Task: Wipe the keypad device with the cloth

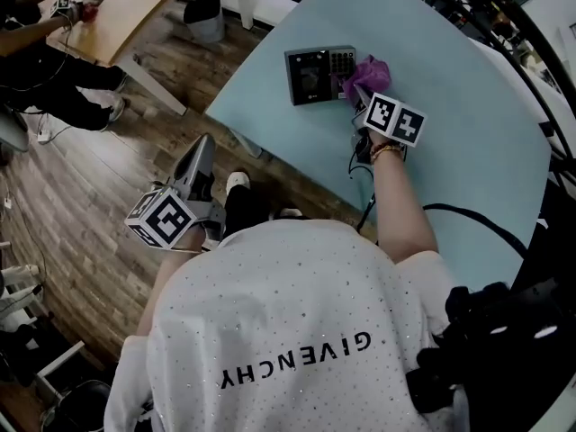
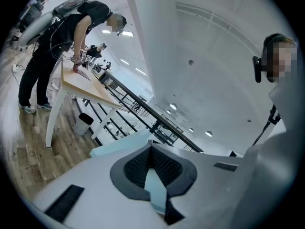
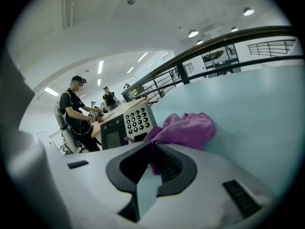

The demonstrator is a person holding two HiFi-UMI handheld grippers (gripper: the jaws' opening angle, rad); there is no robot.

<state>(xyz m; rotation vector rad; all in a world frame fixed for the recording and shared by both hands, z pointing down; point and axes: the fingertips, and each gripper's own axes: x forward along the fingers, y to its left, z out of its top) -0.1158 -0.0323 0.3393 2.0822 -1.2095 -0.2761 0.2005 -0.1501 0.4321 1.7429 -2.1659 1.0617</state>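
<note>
Right tool clenched on the purple cloth, bunched against the keypad device's right edge on the table. Left tool closed, empty, off the table's near left, above the floor.

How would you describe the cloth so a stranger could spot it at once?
Find the pale blue table, then the dark keypad device near its edge. At its keypad end sits a crumpled purple cloth, pinched by the right gripper. It is the only soft, brightly coloured thing there.
</note>
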